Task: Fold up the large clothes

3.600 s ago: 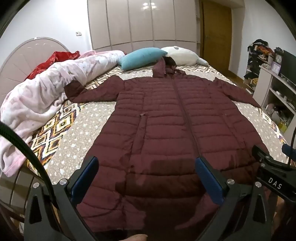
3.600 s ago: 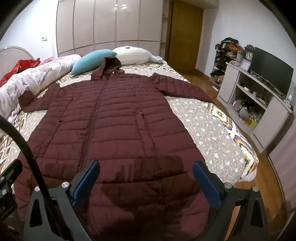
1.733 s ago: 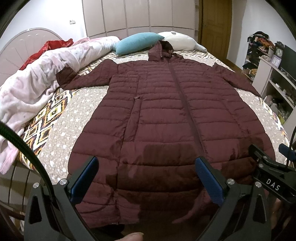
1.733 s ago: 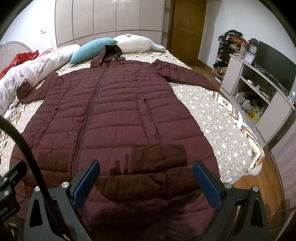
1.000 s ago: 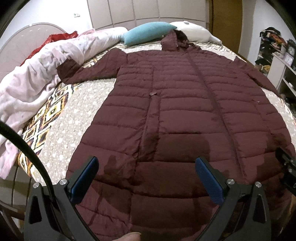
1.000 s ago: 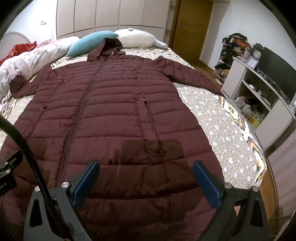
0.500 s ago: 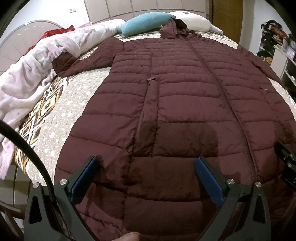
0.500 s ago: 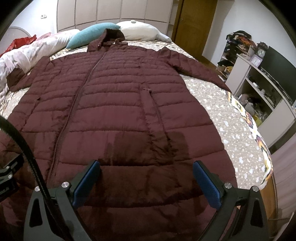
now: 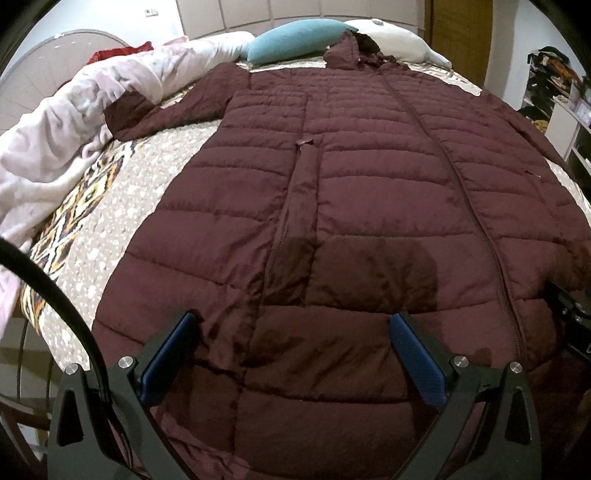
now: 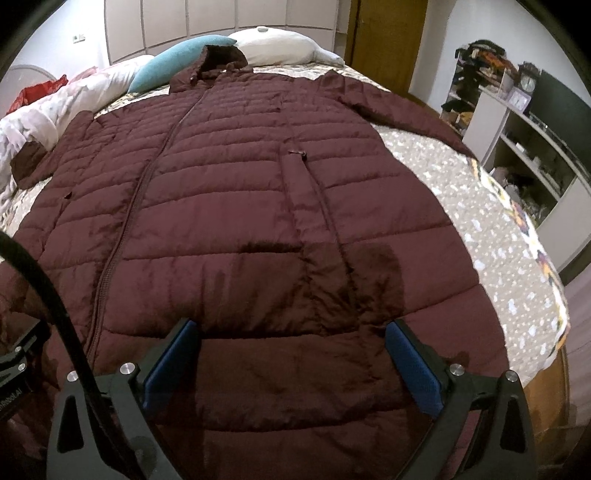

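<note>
Maroon quilted fabric is filling both views: a long hooded puffer coat (image 9: pixel 369 192) is lying face up and fully spread on the bed (image 9: pixel 122 206), zipped down the middle, its hood (image 10: pixel 218 61) pointing toward the teal pillow (image 9: pixel 295 35) and the white pillow (image 10: pixel 277 46) at the far end. Both sleeves are lying stretched outward, the one on the left side running up against the bunched pink-and-white blanket (image 9: pixel 74 110), the other reaching toward the bed edge nearest the shelving unit (image 10: pixel 535 147). Judging from this, the folding proper is not yet begun: no sleeve is turned in, no hem is brought up, and the coat is showing only small wrinkles near the bottom. The left tool (image 9: pixel 295 354) is hovering over the lower left part of the coat with its blue pads (image 9: pixel 166 358) spread wide and nothing between them. The right tool (image 10: pixel 291 354) is hanging over the lower right part, equally wide and empty. Whether either is touching the fabric is hard to tell. What is remaining looks like everything: sleeves inward, sides over, then length doubled up toward the hood.
</note>
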Demonstrator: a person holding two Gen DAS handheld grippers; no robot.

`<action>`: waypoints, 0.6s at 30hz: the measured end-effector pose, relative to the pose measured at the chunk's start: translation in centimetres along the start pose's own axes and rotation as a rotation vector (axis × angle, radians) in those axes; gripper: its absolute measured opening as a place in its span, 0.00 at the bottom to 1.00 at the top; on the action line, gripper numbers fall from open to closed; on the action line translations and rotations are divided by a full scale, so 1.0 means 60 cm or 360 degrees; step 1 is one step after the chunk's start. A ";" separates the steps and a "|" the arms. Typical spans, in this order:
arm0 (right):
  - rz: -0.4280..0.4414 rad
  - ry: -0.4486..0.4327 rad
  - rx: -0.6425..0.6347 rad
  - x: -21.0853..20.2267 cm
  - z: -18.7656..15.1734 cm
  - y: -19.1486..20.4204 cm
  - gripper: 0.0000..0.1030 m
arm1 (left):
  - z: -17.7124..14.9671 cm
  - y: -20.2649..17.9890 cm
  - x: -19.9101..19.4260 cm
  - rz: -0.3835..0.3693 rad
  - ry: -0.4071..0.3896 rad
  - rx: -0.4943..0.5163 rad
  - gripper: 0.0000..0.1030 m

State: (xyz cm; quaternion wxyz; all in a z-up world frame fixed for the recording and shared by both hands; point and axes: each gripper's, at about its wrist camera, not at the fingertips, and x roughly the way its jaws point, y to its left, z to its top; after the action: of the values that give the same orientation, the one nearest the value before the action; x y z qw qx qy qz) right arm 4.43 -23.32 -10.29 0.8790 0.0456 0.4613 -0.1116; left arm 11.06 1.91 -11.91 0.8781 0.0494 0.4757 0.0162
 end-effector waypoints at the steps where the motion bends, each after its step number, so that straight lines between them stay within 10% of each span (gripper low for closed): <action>1: 0.0013 0.0001 0.0012 0.001 -0.001 -0.001 1.00 | 0.000 0.000 0.001 -0.0003 0.0009 -0.0002 1.00; 18: 0.0195 -0.0025 0.0080 -0.002 -0.002 -0.021 0.95 | 0.015 0.026 -0.098 -0.0014 -0.0167 -0.0007 1.00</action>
State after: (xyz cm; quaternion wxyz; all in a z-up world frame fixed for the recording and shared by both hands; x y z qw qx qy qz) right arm 3.97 -24.51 -10.20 0.8863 0.0951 0.4479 -0.0695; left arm 8.62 2.94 -6.34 0.9021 0.0462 0.4290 0.0106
